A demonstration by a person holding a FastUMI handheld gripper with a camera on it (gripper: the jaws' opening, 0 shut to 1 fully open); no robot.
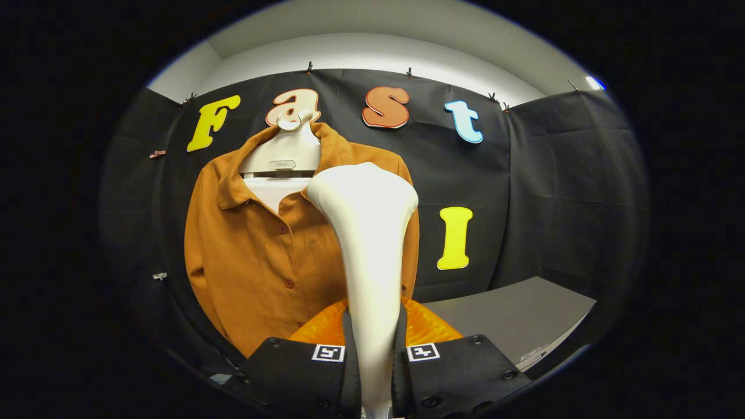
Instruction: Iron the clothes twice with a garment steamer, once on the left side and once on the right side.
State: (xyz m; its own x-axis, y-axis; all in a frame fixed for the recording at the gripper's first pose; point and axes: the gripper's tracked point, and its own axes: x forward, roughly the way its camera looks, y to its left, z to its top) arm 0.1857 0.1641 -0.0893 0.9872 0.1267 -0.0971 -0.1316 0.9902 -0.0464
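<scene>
Shirt [256,244] hangs on a pale hanger [282,154] against the booth wall, beyond the fingers. Tool [372,355] closed on the steamer [366,233] handle, both fingers pressing; head up by the shirt's right shoulder. Judgement: flatten head to fabric, draw down slowly. Tabletop [512,320] at right.

Even, soft light from above; pale ceiling [372,52] bright, black cloth wall [553,192] dim. Strong fisheye bending at edges. Steamer head [366,198] slightly glary, everything in focus.
</scene>
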